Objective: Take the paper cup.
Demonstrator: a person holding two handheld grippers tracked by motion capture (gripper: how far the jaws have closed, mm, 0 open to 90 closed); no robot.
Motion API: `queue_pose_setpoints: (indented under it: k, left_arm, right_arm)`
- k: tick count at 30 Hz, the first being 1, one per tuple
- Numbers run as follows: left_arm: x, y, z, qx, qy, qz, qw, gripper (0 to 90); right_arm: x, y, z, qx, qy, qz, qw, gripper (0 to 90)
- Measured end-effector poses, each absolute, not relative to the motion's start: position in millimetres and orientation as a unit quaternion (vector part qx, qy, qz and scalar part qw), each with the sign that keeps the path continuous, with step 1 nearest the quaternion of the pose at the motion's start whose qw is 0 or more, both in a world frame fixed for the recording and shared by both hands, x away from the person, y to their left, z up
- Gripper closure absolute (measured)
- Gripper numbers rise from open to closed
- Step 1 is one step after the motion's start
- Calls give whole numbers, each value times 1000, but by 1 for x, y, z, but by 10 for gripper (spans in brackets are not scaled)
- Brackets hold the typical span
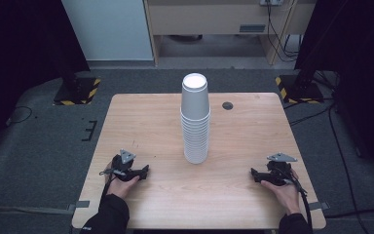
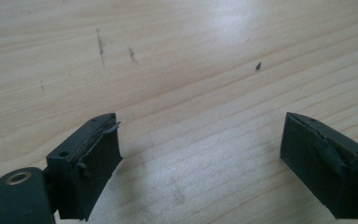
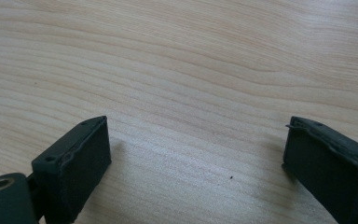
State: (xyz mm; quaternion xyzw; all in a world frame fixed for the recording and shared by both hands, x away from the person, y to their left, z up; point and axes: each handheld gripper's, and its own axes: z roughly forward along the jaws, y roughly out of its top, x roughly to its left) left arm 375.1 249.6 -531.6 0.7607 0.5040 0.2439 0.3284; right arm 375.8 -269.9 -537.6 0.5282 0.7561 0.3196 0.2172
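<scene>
The stack of white paper cups [image 1: 195, 119] stands upright at the frame's centre, long axis vertical, mouths down. My left tongs [image 1: 144, 171] and right tongs [image 1: 254, 175] rest wide open, empty, lower left and lower right on the pale wood worktop [image 1: 146, 122]. Grey carpet [image 1: 39, 141] surrounds it.

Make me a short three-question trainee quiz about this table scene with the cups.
1. True or false: the cup stack lies on its side.
2. Which stands nearer the stack: A) left tongs, B) right tongs, C) about equal?
3. What lies between the open jaws of each tongs?

Key:
1. False; it stands upright, mouths down, mid-table.
2. C.
3. Nothing but bare wood; both tongs rest near the table's front edge, pointing inward.
</scene>
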Motion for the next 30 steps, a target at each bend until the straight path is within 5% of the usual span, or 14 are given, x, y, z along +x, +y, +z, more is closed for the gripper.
queue_pose_setpoints:
  k: [30]
  left_arm:
    - [355,230,-491,721,468,259,442,147]
  right_arm:
    - [358,-250,-447,481,671,495,271,106]
